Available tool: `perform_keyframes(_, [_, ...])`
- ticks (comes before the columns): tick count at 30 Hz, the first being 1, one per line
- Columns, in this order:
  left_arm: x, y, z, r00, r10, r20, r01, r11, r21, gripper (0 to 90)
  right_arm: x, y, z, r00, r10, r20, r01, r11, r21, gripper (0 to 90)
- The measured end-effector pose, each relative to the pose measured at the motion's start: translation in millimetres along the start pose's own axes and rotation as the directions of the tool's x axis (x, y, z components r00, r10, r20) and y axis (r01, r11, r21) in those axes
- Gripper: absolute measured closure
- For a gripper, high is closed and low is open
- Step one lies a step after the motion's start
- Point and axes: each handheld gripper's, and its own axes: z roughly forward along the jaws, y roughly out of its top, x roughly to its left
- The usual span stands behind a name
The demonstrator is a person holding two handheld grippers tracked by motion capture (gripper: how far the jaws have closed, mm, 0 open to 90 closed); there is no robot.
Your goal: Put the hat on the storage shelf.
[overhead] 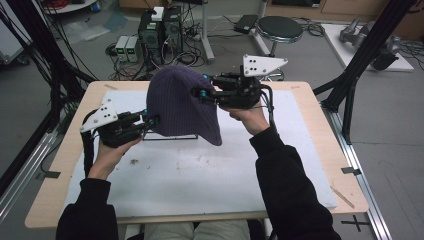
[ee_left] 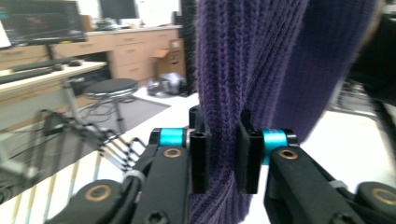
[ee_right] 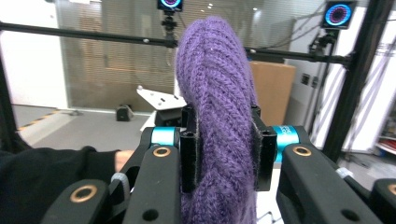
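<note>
A: Where is the purple ribbed knit beanie (overhead: 181,105)?

B: You hold it up above the back half of the white-padded worktop (overhead: 200,170), over a thin black wire stand (overhead: 170,136).

A: And each tool?

B: Your left tool (overhead: 152,121) is clamped on its lower left edge; your right tool (overhead: 198,93) is clamped on its right side, higher up.

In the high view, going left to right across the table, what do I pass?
left gripper → purple knit hat → right gripper → bare right part of the white mat
</note>
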Motion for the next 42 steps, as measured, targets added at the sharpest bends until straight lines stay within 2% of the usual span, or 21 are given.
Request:
perform_keyframes(4, [6.3,4.6,-0.7,0.9955,-0.017,-0.093,0.015,0.9997,-0.02,81.9,-7.9,4.2,-4.1,0.9994,-0.007,0.035,0.006,1.0,0.02,71.1])
perform_keyframes(8, [12.1,11.3,-0.4,0.9887,-0.021,-0.149,0.017,0.9996,-0.024,82.7,-16.9,6.9,-6.0,0.9967,-0.013,0.08,0.01,0.999,0.042,71.2])
perform_keyframes(9, [14.1,13.0,-0.1,0.9879,-0.032,-0.151,0.028,0.9992,-0.028,82.9,-20.6,7.6,-6.8,0.9946,-0.015,0.103,0.011,0.999,0.046,71.3])
perform_keyframes(13, [18.0,21.7,2.2,0.9846,-0.022,-0.173,0.016,0.9991,-0.039,82.9,-25.1,8.5,-8.2,0.9905,-0.011,0.137,0.007,1.0,0.029,71.5])
perform_keyframes(16, [18.4,29.7,2.6,0.9845,-0.012,-0.175,0.005,0.9991,-0.043,82.9,-28.0,10.5,-9.3,0.9854,-0.003,0.17,0.002,1.0,0.007,71.6])
perform_keyframes(20, [19.0,38.6,1.7,0.9827,-0.001,-0.185,-0.011,0.998,-0.062,82.9,-30.3,18.0,-9.6,0.9808,-0.014,0.194,0.016,1.0,-0.005,71.6])
perform_keyframes(24, [22.4,45.5,1.2,0.9783,-0.015,-0.207,-0.002,0.9966,-0.082,82.2,-31.0,27.8,-5.5,0.9787,-0.032,0.203,0.034,0.999,-0.005,71.5])
perform_keyframes(29, [27.4,52.0,-1.2,0.9718,0.007,-0.236,-0.034,0.9936,-0.108,82.0,-31.4,38.3,2.4,0.9747,-0.057,0.216,0.059,0.998,-0.002,71.5])
perform_keyframes(33, [34.2,53.3,-1.1,0.9675,0.018,-0.252,-0.049,0.9917,-0.119,81.7,-37.1,40.7,7.2,0.9719,-0.073,0.224,0.073,0.997,0.007,71.5])
perform_keyframes(41, [50.8,47.4,5.5,0.9626,0.013,-0.271,-0.048,0.9913,-0.123,81.5,-57.3,31.3,14.6,0.9711,-0.046,0.234,0.047,0.999,0.0,71.3])
perform_keyframes(42, [52.5,46.8,5.9,0.9638,0.007,-0.267,-0.043,0.9905,-0.131,81.2,-59.7,29.9,15.0,0.9708,-0.043,0.236,0.044,0.999,0.002,71.2])
